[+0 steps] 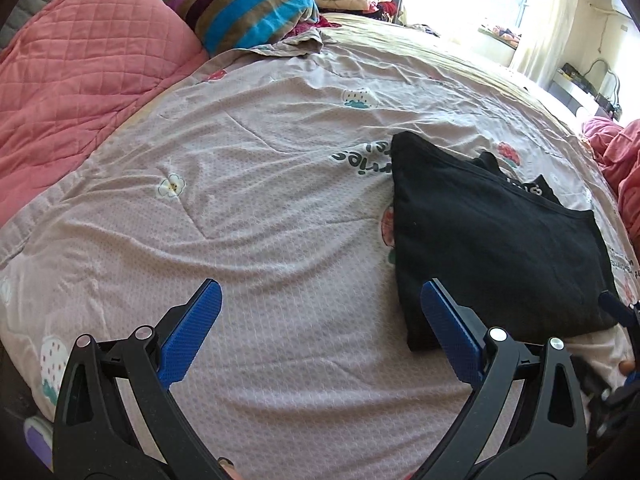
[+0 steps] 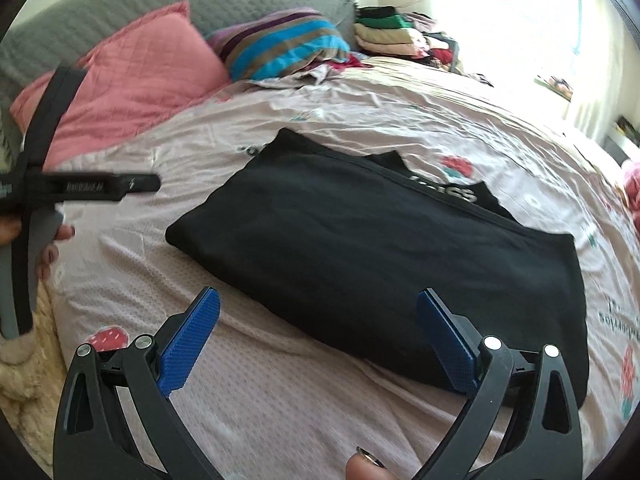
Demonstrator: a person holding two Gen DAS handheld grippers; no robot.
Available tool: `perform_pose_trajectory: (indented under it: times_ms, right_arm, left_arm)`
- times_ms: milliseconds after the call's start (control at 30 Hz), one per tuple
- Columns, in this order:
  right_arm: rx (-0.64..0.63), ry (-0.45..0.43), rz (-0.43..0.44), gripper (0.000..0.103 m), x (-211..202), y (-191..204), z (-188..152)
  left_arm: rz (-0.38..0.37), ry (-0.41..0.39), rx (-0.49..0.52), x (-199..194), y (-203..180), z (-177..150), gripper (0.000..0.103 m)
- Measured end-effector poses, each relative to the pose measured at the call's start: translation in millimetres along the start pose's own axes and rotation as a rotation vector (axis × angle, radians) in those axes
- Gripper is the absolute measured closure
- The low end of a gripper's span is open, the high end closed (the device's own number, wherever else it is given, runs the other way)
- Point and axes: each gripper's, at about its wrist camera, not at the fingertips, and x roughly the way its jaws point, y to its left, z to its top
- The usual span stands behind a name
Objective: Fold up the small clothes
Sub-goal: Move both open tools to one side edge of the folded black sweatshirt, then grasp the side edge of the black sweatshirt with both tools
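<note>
Both hand-held grippers, left (image 1: 320,320) and right (image 2: 318,324), hover spread; the black garment (image 2: 380,256) lies at twelve o'clock: better pinch near-edge corners and lift evenly.

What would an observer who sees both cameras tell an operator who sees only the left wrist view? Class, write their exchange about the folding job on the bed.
Operator: I see only a sliver of the right gripper. Is it open?
Observer: Yes. The right gripper is open wide and grips nothing. It points at the near edge of the black garment.
Operator: Does anything lie at the near left edge of the bed?
Observer: A cream fluffy blanket lies there, beside the bedsheet.
</note>
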Motion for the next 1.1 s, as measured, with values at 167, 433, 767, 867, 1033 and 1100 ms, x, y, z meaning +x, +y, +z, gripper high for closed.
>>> perform_pose_trajectory:
  times_ms: [167,433,767,867,1033,1100]
  right_arm:
    - [-0.097,0.015,-0.011,0.005,21,27,7]
    - [-0.239,0.052,-0.052,0.005,56,59,13]
    - [-0.322,0.053,-0.098,0.005,90,77,23]
    - [-0.328,0.044,-0.106,0.005,98,79,29]
    - [-0.362,-0.018,-0.164,0.010,103,83,34]
    - [-0.364,-0.044,-0.153,0.031,99,81,35]
  left_arm:
    - [0.018,0.002,0.026,8,-4,13,0.010]
    - [0.048,0.013,0.053,25,-8,34,0.010]
    - [0.035,0.067,0.040,53,-9,50,0.010]
    - [0.024,0.078,0.021,60,-9,56,0.010]
    - [-0.025,0.109,-0.018,73,-12,65,0.010]
    - [-0.075,0.137,-0.045,79,-15,68,0.010]
